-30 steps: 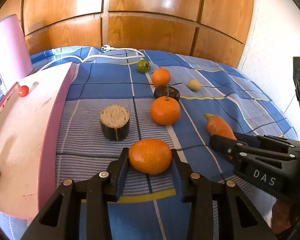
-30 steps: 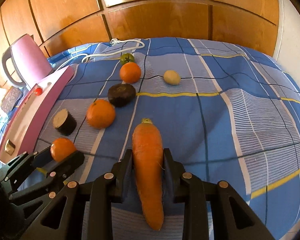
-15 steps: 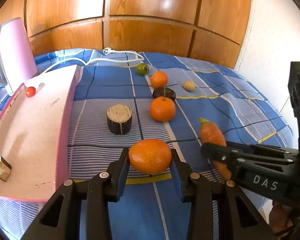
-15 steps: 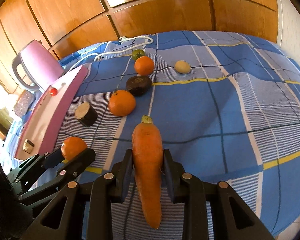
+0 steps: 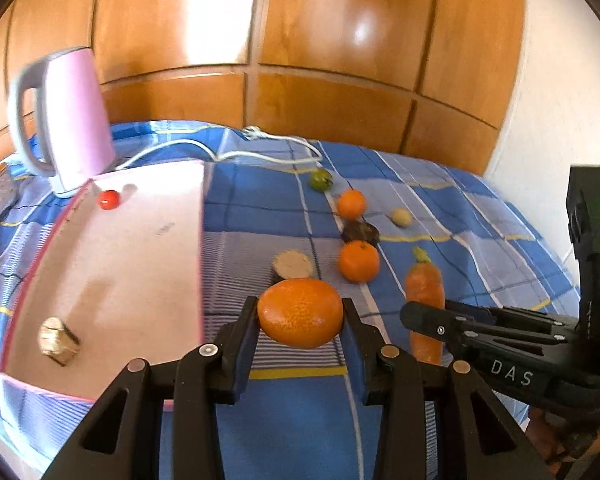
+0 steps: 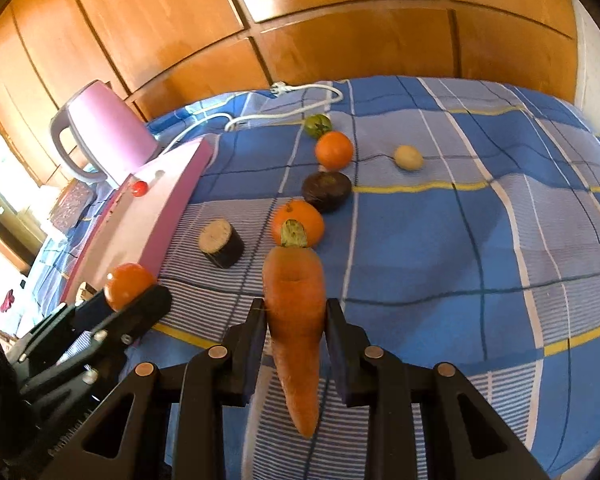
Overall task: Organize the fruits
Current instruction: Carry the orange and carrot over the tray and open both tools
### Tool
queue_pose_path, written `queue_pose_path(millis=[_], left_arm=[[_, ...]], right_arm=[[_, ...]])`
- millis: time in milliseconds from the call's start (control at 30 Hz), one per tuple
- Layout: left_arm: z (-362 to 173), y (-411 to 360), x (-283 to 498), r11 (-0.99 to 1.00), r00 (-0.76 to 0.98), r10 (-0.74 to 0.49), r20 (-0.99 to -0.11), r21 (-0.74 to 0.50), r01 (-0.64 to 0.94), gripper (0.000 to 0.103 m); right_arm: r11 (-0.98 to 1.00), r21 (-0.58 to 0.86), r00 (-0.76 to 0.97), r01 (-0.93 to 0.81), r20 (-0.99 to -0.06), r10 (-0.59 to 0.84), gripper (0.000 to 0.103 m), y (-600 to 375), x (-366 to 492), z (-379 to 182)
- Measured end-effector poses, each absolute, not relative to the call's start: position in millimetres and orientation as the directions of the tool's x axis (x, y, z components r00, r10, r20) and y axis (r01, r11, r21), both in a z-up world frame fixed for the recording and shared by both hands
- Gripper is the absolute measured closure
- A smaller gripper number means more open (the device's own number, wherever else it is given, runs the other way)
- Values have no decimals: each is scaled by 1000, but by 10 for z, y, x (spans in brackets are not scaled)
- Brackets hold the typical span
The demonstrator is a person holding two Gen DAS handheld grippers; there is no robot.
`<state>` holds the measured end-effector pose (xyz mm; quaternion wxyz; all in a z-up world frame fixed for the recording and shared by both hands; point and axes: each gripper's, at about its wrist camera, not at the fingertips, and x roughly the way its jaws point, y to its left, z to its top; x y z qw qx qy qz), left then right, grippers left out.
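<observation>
My left gripper [image 5: 300,322] is shut on a mandarin [image 5: 300,313], held above the blue checked bedspread beside the pink tray [image 5: 112,264]. My right gripper [image 6: 296,322] is shut on a carrot [image 6: 296,320], lifted off the cloth with its green top pointing away. In the right wrist view the left gripper [image 6: 136,300] with its mandarin [image 6: 127,285] shows at the left. The carrot [image 5: 424,294] and the right gripper's fingers [image 5: 440,320] show at the right of the left wrist view. Two more oranges [image 5: 358,266] [image 5: 351,204] lie on the bed.
The tray holds a small red tomato [image 5: 108,199] and a cut stub [image 5: 58,340]. On the bed lie a cut dark cylinder [image 6: 220,242], a dark round piece [image 6: 326,190], a green tomato [image 6: 317,124] and a pale potato [image 6: 408,157]. A pink kettle [image 5: 66,118] and white cable [image 5: 236,148] are behind.
Both grippers have risen with their loads: the mandarin and the carrot left the bedspread. The left view has swung so that more of the tray and kettle show.
</observation>
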<state>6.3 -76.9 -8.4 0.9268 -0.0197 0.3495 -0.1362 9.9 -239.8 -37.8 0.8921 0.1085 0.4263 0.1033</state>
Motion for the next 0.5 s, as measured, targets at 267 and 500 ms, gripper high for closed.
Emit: queue_pose_path(millis=[267, 500], left_arm=[[70, -487, 44, 978, 751, -210, -626, -130, 165, 64], [140, -213, 68, 985, 769, -167, -617, -130, 109, 64]], right_arm=[[951, 267, 610, -156, -731, 305, 74, -2192, 170, -262], [929, 291, 580, -227, -726, 369, 74, -1939, 289, -176]])
